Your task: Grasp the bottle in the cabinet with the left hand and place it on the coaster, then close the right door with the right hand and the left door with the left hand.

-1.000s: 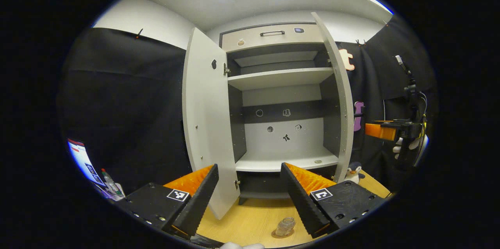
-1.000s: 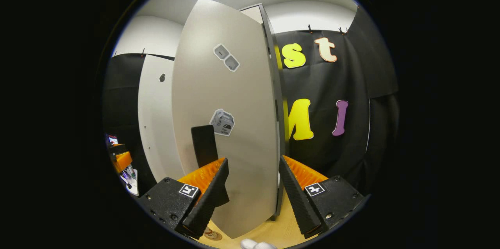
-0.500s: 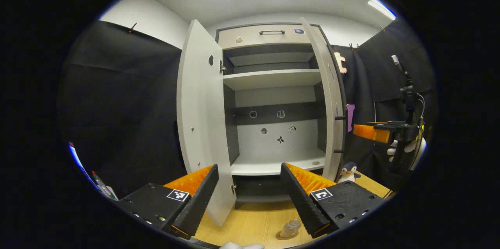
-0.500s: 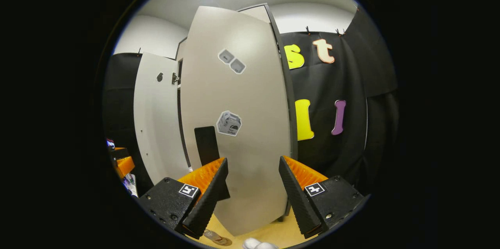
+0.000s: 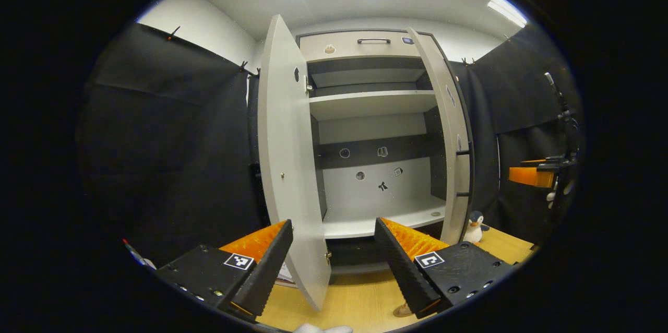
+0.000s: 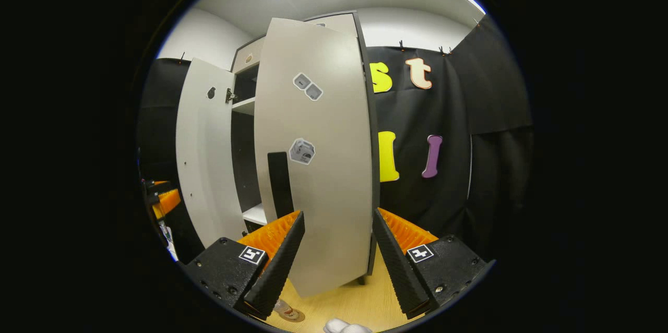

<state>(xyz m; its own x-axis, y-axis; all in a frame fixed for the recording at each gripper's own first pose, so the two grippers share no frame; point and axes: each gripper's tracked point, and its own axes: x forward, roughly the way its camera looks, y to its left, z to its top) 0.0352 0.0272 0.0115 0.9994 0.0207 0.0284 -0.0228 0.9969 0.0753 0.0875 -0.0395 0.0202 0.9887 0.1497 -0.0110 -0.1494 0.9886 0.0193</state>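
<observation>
The white cabinet (image 5: 373,103) stands on a wooden table. Its left door (image 5: 289,166) is swung wide open, edge toward me. Its right door (image 5: 451,134) is partly closed. My left gripper (image 5: 334,265) is open, and the left door's lower corner shows between its fingers, farther off. My right gripper (image 6: 336,257) is open in front of the right door (image 6: 318,166), below that door's black handle (image 6: 280,184). The clear bottle (image 6: 284,308) stands on the brown coaster (image 6: 293,316) on the table. A sliver of the coaster (image 5: 402,312) peeks out beside my left gripper's right finger.
A small penguin toy (image 5: 474,226) stands on the table by the right door's foot. The lower shelf (image 5: 386,215) carries a small round item (image 5: 436,213). The right gripper (image 5: 527,175) appears far right, the left gripper (image 6: 164,200) far left beside the left door (image 6: 203,155).
The right door has swung further toward closed. My left gripper has shifted left, so the left door's edge now sits between its fingers. The bottle has slipped behind the right finger.
</observation>
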